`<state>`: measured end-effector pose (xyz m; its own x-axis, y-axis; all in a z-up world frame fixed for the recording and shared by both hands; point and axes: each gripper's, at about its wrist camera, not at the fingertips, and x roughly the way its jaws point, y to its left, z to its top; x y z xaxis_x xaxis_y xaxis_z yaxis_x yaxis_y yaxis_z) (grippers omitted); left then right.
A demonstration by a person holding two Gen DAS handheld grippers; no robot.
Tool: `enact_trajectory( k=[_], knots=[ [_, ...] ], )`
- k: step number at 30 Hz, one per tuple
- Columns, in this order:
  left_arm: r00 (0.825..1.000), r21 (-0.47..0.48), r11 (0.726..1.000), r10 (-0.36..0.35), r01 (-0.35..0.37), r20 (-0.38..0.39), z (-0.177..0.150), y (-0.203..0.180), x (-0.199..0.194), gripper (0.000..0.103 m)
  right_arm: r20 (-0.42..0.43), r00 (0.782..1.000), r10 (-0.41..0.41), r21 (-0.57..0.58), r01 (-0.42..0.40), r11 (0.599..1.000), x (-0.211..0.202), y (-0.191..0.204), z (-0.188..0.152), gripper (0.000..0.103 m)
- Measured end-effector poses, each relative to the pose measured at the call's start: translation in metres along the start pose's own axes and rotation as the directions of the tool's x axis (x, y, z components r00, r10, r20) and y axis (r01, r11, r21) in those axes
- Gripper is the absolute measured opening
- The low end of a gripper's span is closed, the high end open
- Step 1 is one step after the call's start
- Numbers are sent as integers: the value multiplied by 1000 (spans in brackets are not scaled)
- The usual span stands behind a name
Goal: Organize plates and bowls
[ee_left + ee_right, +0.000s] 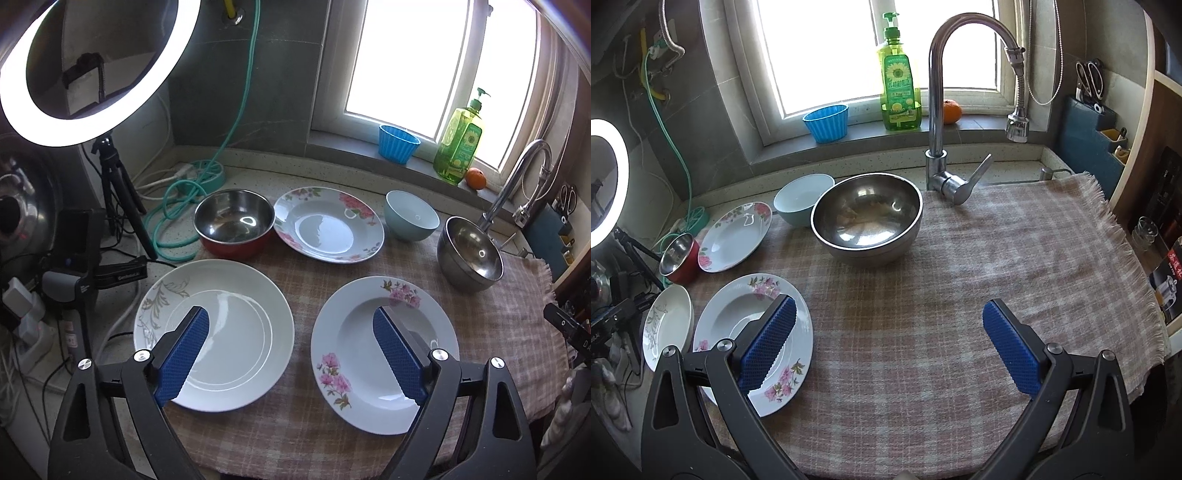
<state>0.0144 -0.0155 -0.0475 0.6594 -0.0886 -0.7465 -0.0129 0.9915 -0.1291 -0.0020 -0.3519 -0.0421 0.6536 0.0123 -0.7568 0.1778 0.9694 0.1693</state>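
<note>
Left wrist view shows the left claw point(291, 354) open over 2 plates point(214, 334), unstacked, awaiting sorting; right claw point(890, 347) open, empty.

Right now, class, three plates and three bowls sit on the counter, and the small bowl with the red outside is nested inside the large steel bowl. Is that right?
Not quite. The red-sided bowl is not nested in the large steel bowl; it stands alone at the far left, beside a floral plate. The left wrist view shows it. Three plates and three bowls is correct.
</note>
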Motion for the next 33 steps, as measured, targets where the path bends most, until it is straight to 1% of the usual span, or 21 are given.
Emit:
enact_trajectory(
  k=[5, 7, 9, 11, 13, 14, 15, 16, 18, 19, 21, 23, 25, 26, 27, 30, 32, 33],
  knots=[
    [995, -36, 998, -55, 53, -79, -11, 1, 14, 75, -47, 998, 51, 19, -50, 999, 16, 0, -5, 102],
    [991, -65, 995, -83, 76, -109, -16, 3, 19, 73, -78, 994, 80, 25, -78, 997, 24, 0, -7, 94],
    [985, -93, 991, -107, 95, -133, -22, 4, 24, 67, -107, 988, 108, 31, -105, 994, 30, 2, -8, 90],
    [979, -116, 987, -130, 113, -156, -27, 3, 28, 58, -130, 982, 136, 39, -132, 990, 36, 3, -9, 85],
    [973, -139, 982, -149, 126, -174, -31, 4, 31, 56, -149, 975, 162, 42, -157, 987, 42, 5, -11, 77],
    [969, -150, 979, -163, 136, -184, -33, 3, 32, 52, -161, 971, 175, 40, -170, 985, 45, 7, -12, 75],
    [964, -161, 976, -178, 148, -195, -36, 3, 33, 49, -174, 966, 190, 42, -186, 982, 48, 8, -13, 71],
    [960, -168, 973, -191, 158, -205, -38, 3, 35, 44, -185, 960, 209, 49, -203, 978, 51, 9, -14, 70],
    [952, -181, 969, -208, 170, -224, -41, 2, 37, 43, -214, 944, 251, 73, -241, 968, 58, 10, -16, 63],
    [947, -188, 966, -218, 176, -233, -43, 2, 39, 43, -228, 935, 272, 88, -258, 962, 62, 11, -17, 57],
    [938, -209, 960, -239, 188, -251, -47, 3, 43, 43, -258, 914, 314, 117, -294, 949, 71, 11, -19, 50],
    [926, -240, 950, -265, 202, -270, -50, 5, 49, 39, -288, 890, 354, 146, -325, 935, 81, 13, -21, 49],
    [921, -256, 946, -270, 199, -280, -52, 6, 53, 37, -312, 867, 389, 179, -349, 920, 90, 14, -22, 44],
    [919, -262, 945, -271, 197, -285, -54, 7, 55, 34, -321, 859, 399, 187, -355, 916, 93, 15, -23, 39],
    [917, -270, 942, -275, 198, -290, -54, 9, 57, 33, -327, 854, 404, 188, -360, 914, 97, 17, -23, 36],
    [910, -290, 936, -286, 198, -301, -56, 12, 62, 32, -346, 841, 417, 184, -375, 909, 105, 23, -23, 35],
    [907, -303, 933, -290, 196, -306, -57, 14, 65, 32, -355, 836, 417, 183, -376, 909, 109, 25, -24, 35],
    [905, -312, 930, -294, 196, -307, -57, 16, 67, 31, -360, 836, 415, 179, -374, 910, 111, 27, -24, 33]
  ],
)
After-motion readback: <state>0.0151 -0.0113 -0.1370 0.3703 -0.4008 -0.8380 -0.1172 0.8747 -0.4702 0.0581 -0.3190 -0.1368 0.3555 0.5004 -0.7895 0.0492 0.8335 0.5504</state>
